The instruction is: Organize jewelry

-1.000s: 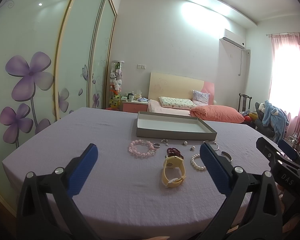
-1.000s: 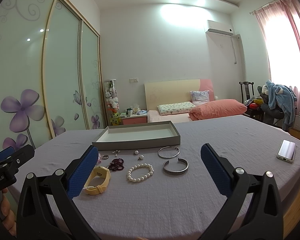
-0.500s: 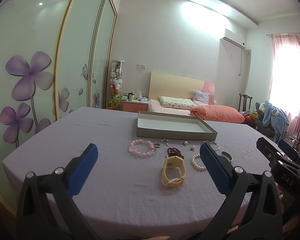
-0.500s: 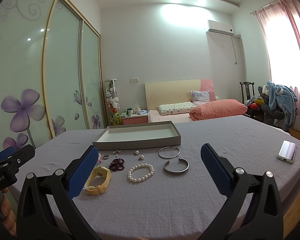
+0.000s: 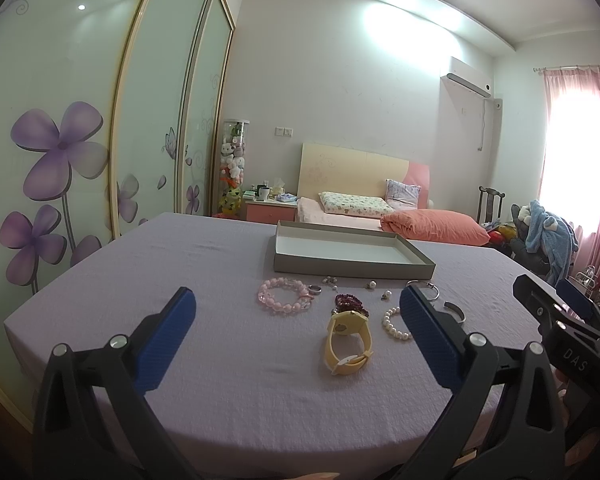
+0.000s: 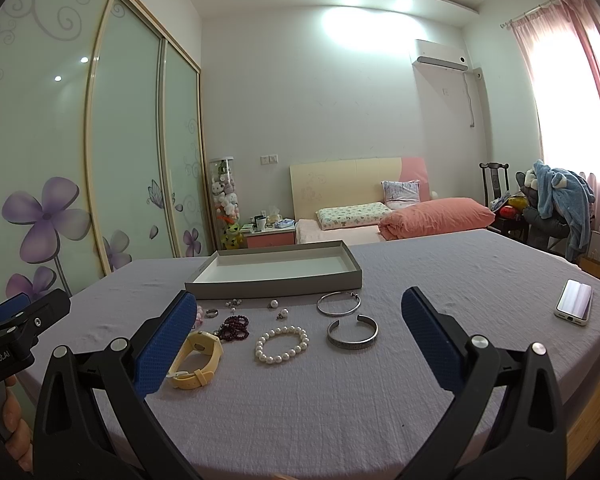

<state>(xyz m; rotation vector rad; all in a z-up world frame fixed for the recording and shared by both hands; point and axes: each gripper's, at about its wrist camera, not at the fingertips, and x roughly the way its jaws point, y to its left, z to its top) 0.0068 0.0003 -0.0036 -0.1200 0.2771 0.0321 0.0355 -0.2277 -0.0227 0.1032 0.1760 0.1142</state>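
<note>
A shallow grey tray sits empty on the purple table. In front of it lie a pink bead bracelet, a yellow watch, a dark red bead bracelet, a white pearl bracelet, a silver cuff, a thin silver bangle, a ring and small earrings. My left gripper is open and empty, above the near table. My right gripper is open and empty, short of the pearl bracelet.
A phone lies on the table's right side. The table edge curves near me. Sliding wardrobe doors stand at left. A bed with a pink pillow lies beyond the table. A chair with clothes stands at right.
</note>
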